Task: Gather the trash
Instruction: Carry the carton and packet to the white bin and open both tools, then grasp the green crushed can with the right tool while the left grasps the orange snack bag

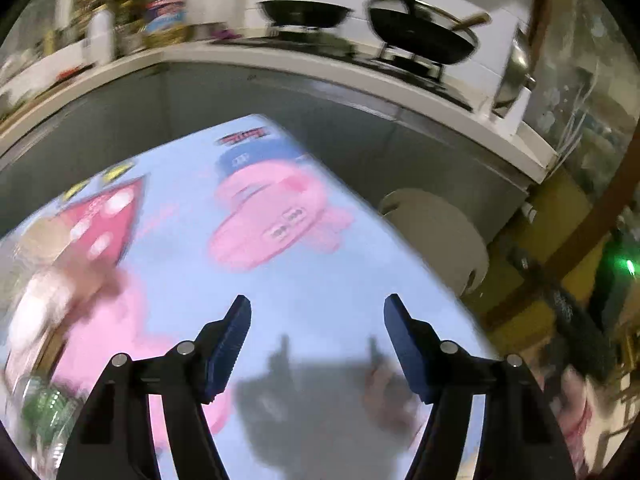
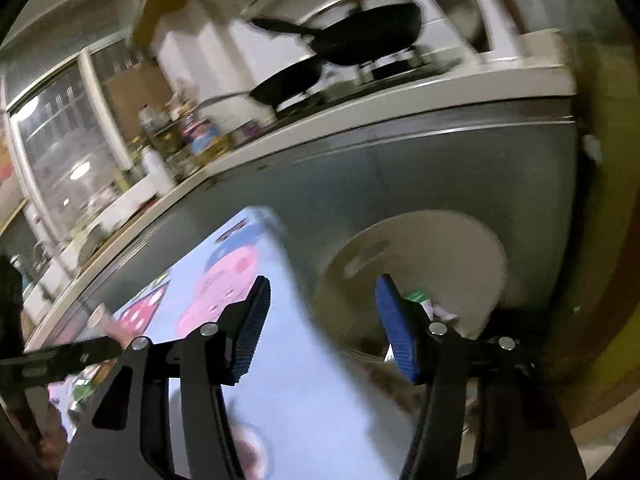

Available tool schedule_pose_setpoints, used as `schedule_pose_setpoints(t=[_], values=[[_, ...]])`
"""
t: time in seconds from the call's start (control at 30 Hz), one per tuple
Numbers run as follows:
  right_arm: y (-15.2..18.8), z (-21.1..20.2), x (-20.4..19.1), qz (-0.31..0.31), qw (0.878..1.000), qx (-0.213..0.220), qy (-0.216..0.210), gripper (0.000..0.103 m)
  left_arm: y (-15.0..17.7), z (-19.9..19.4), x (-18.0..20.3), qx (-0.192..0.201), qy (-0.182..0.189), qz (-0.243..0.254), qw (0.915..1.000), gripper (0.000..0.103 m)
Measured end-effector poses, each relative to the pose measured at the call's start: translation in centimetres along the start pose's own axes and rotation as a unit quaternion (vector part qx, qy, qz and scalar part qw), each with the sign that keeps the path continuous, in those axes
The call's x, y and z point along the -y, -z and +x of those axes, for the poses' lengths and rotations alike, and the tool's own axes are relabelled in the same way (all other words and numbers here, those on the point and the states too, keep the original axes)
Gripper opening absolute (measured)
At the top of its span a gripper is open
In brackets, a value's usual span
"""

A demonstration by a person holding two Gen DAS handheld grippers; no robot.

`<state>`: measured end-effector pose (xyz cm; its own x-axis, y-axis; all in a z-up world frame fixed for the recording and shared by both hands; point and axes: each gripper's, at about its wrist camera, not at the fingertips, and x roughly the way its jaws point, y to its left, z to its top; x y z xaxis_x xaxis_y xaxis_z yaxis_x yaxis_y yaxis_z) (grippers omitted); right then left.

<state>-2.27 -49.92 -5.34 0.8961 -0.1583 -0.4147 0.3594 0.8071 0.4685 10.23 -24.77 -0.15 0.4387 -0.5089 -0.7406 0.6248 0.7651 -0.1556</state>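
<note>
Two black pans (image 1: 304, 14) sit on the kitchen counter (image 1: 360, 76) behind a light-blue cartoon tabletop (image 1: 320, 280). Off its far right corner stands the cream bin (image 2: 420, 248), scraps inside. Left gripper (image 1: 317, 312) and right gripper (image 2: 322, 292) both gape, grasping nothing.

Left gripper (image 1: 317, 316) jaws spread wide, holding nothing, right gripper (image 2: 322, 298) jaws likewise apart

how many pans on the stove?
2. In the left wrist view, one black pan sits on the left burner, and a second black pan with a lid sits on the right burner. Frames are motion-blurred; more cookware could be hidden beyond the counter edge.
</note>
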Motion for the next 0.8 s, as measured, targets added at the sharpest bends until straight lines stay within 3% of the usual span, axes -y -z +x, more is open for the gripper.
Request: schedule_pose_setpoints(t=[0.1, 0.2, 0.3, 0.4, 0.47, 0.63, 0.8], values=[[1.8, 1.0, -3.0, -0.014, 0.999, -0.035, -0.035, 0.051, 3.9, -3.9, -4.9, 0.003, -0.029, -0.038, 0.9989, 0.069], [4.1, 2.2, -6.2, -0.028, 0.994, -0.079, -0.071, 0.051, 8.0, -8.4, -11.0, 0.010, -0.067, -0.101, 0.9925, 0.069], [6.4, 3.5, -10.2, -0.053, 0.984, -0.128, -0.112, 0.051, 11.4, -11.8, -16.2, 0.014, -0.095, -0.169, 0.9810, 0.067], [8.7, 4.4, -15.1, -0.078, 0.966, -0.178, -0.173, 0.051, 14.2, -14.1, -20.5, 0.025, -0.103, -0.232, 0.9669, 0.060], [10.2, 5.5, -18.4, -0.079, 0.944, -0.225, -0.227, 0.049, 15.8, -14.7, -22.9, 0.030, -0.087, -0.274, 0.9574, 0.051], [12.5, 9.7, -24.5, -0.075, 0.897, -0.318, -0.300, 0.047, 17.6, -13.4, -24.9, 0.015, -0.040, -0.311, 0.9493, 0.048], [12.7, 13.0, -27.6, -0.066, 0.881, -0.354, -0.307, 0.047, 20.1, -11.4, -25.6, -0.010, 0.023, -0.359, 0.9329, 0.050]])
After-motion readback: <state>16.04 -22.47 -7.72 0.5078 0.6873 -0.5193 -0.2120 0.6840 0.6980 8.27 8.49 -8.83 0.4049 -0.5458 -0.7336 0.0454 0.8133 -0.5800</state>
